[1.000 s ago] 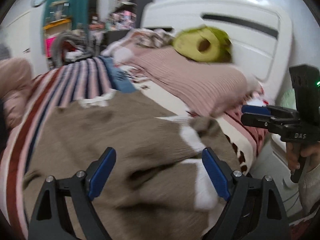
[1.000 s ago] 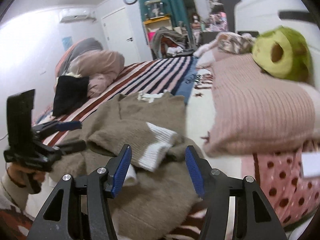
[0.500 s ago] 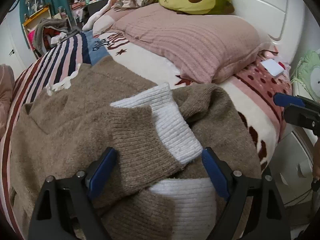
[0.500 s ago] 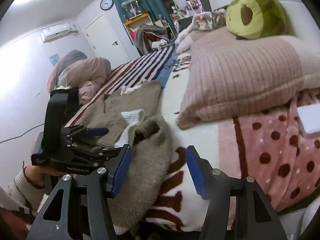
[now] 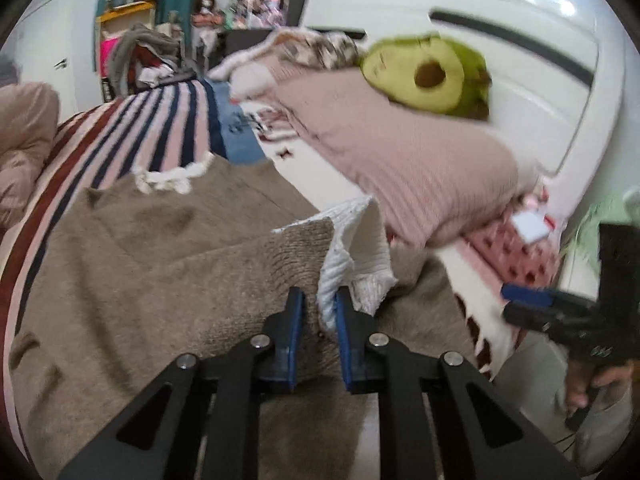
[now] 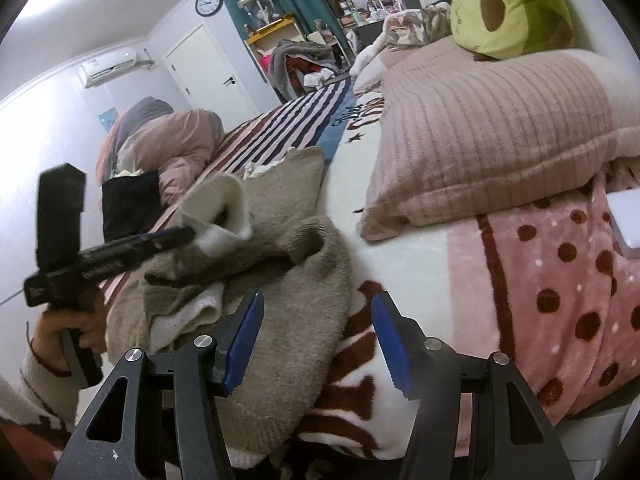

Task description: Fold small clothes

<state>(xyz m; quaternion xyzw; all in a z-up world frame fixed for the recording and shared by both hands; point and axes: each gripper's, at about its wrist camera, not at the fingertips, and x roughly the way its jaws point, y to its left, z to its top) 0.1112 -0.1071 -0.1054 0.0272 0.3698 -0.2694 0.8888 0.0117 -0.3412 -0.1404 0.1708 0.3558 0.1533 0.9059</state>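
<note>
A beige knitted sweater [image 5: 140,280] with white cuffs lies spread on the bed, collar toward the striped blanket. My left gripper [image 5: 320,316] is shut on the white cuff [image 5: 360,240] of one sleeve, which stands up from the pads. The right wrist view shows that same cuff [image 6: 228,204] lifted off the sweater [image 6: 296,280] at the tip of the left gripper [image 6: 188,234]. My right gripper [image 6: 316,340] is open above the sweater's near corner at the bed's edge, its pads pressing on nothing. It also shows at the right of the left wrist view as the right gripper [image 5: 528,300].
A pink ribbed pillow [image 5: 400,160] with an avocado plush [image 5: 424,76] lies by the white headboard [image 5: 520,60]. The striped blanket [image 5: 140,128] runs behind the sweater. A bundled pink duvet [image 6: 168,148] and a black garment [image 6: 128,204] sit at the far left. A hand [image 6: 60,328] holds the left gripper.
The left jaws have shut on the sleeve's white cuff and raised it off the sweater. The right gripper swung from over the sweater to the bed's edge, then stayed there.
</note>
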